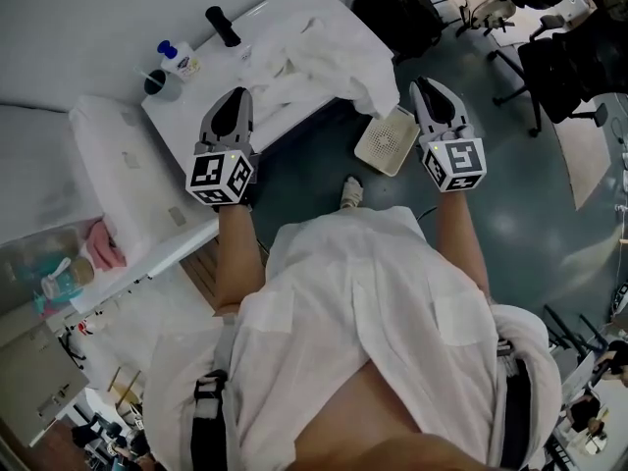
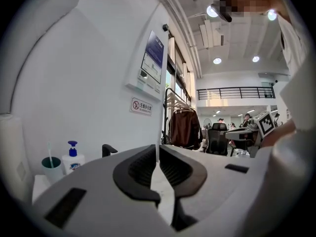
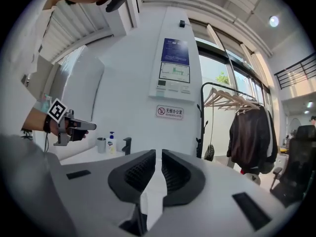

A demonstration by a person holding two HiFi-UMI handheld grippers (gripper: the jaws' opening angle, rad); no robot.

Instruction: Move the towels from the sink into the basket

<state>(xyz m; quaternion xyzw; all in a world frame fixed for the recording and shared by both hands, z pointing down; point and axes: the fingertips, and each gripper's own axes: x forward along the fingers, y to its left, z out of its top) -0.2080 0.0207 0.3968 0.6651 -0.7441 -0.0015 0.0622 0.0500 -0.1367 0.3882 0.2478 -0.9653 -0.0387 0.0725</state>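
Left gripper [image 1: 236, 94] and right gripper [image 1: 424, 83], both shut and empty, flank towels [image 1: 319, 62] draping over the worktop [image 1: 285, 8] edge, hiding the sink.

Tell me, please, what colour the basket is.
Off-white, with small holes in its side; the basket shows best in the head view.

Cannot see the sink [image 1: 280, 8] bowl for the towels [image 1: 324, 62] heaped over it. Cannot tell whether the hanging towel edge touches the basket [image 1: 387, 141]. Shows only one shoe [image 1: 350, 193]; hides the legs under the shirt [image 1: 363, 302]. Cannot read the sign [image 2: 141, 105], the panel [image 3: 174, 68] or the bottle [image 2: 73, 162] label: print too small.
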